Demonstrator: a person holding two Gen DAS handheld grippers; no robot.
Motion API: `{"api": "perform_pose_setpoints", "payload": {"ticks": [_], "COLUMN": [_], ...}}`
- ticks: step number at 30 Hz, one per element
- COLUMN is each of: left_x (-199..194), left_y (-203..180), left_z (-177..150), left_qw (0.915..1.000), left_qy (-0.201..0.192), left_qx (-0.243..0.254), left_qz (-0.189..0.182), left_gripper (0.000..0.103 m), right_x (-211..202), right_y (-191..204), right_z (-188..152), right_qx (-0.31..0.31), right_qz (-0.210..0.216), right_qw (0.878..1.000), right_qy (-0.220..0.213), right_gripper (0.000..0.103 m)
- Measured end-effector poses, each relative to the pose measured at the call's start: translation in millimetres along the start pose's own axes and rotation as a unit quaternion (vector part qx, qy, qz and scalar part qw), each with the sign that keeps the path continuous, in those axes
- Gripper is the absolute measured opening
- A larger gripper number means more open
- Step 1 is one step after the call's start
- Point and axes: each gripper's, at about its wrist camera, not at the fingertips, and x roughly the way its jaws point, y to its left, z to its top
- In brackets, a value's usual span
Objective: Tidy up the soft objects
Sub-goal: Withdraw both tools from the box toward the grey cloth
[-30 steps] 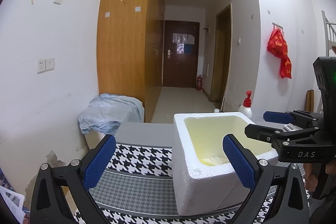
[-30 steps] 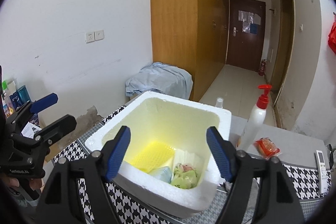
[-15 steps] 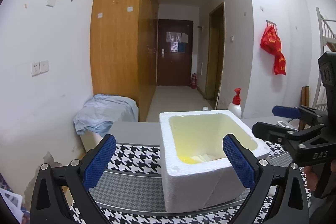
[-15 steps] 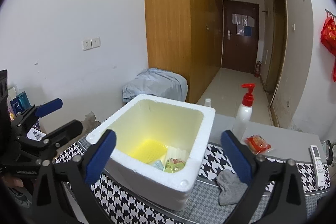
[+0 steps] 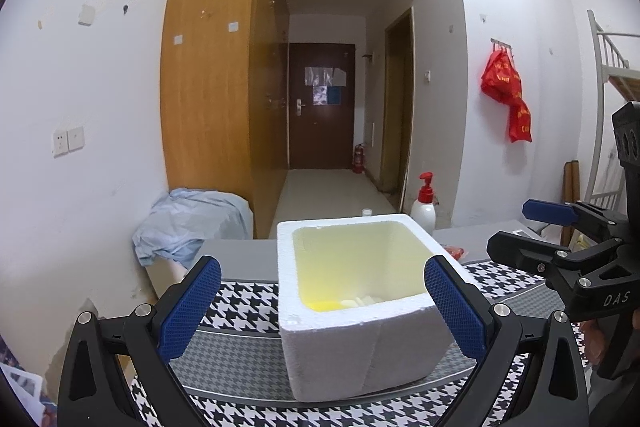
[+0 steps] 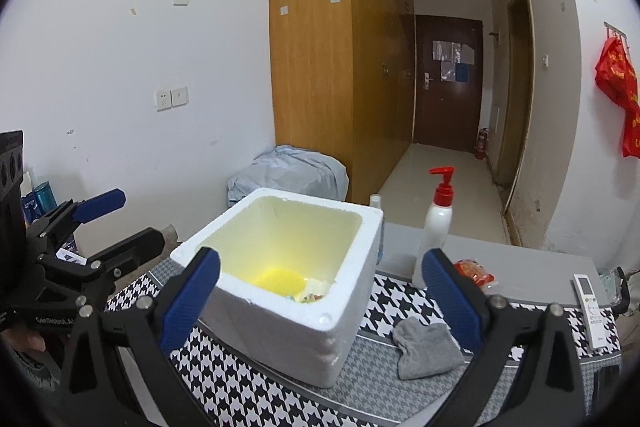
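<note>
Left wrist view: left gripper [image 5: 322, 309] spread wide, nothing gripped; white foam box [image 5: 360, 343] on houndstooth cloth [image 5: 240, 307] ahead, nearer its right finger; right wrist view: right gripper [image 6: 324, 301] jaws just opened, released, empty; grey sock [image 6: 426, 349] on the cloth beside the box, near its right finger

My two grippers [image 5: 320, 311] [image 6: 320, 301] have black angular frames, silver screws, blue textured finger pads [image 5: 191, 307], and white "DAS" lettering.
</note>
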Motion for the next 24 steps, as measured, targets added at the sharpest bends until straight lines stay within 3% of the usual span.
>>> {"api": "perform_pose_setpoints", "payload": {"ticks": [24], "left_x": [-12], "left_y": [-38], "left_z": [-2], "left_qw": [0.9988], "left_qy": [-0.001], "left_qx": [0.017], "left_qz": [-0.045], "left_gripper": [0.102], "right_x": [-45], "right_y": [-19], "right_z": [-18], "right_qx": [0.010], "right_qz": [-0.040], "right_qw": [0.999], "right_qy": [-0.017], "right_gripper": [0.102]}}
